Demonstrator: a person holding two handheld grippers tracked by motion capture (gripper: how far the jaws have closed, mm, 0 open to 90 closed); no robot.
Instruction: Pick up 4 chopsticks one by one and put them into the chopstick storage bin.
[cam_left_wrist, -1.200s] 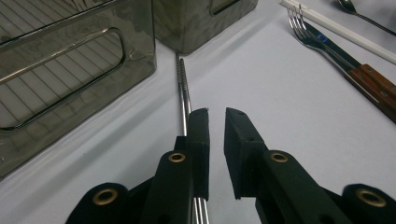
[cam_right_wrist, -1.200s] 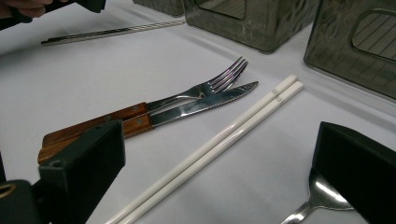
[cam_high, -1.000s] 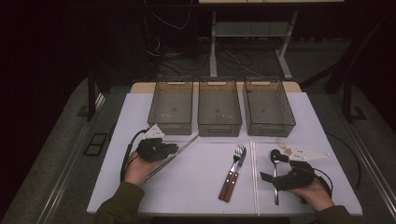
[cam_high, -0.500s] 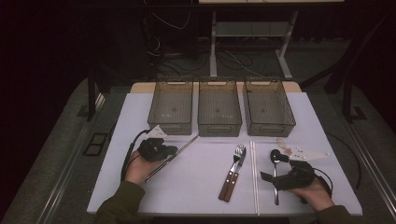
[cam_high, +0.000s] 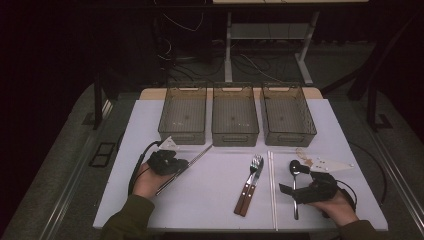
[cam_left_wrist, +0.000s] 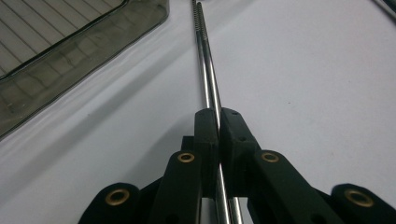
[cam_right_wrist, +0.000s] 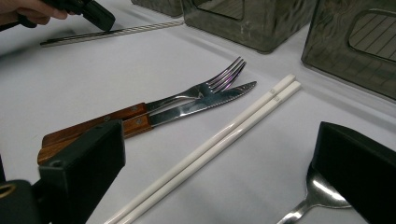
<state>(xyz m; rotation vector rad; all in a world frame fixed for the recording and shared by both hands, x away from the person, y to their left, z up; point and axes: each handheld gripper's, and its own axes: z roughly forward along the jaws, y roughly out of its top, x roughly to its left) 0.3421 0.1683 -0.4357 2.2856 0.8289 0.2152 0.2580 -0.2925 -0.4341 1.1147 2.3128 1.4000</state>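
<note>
My left gripper (cam_high: 184, 163) (cam_left_wrist: 218, 117) rests low on the white table at the left, shut on a pair of thin metal chopsticks (cam_high: 199, 155) (cam_left_wrist: 208, 74) that lie slanted toward the left bin. At the right, my right gripper (cam_high: 294, 186) (cam_right_wrist: 219, 140) is open, its jaws wide apart and low over the table. A metal spoon (cam_high: 294, 169) (cam_right_wrist: 317, 193) lies beneath its right jaw. Beyond the jaws lie white chopsticks (cam_high: 271, 185) (cam_right_wrist: 219, 147), then a wooden-handled fork (cam_high: 251, 177) (cam_right_wrist: 187, 99) and knife (cam_right_wrist: 196, 109) side by side.
Three smoky plastic bins stand in a row at the back of the table: left (cam_high: 182, 136), middle (cam_high: 235, 137), right (cam_high: 290, 137). Cables trail from both grippers. The table's front edge runs just ahead of both hands.
</note>
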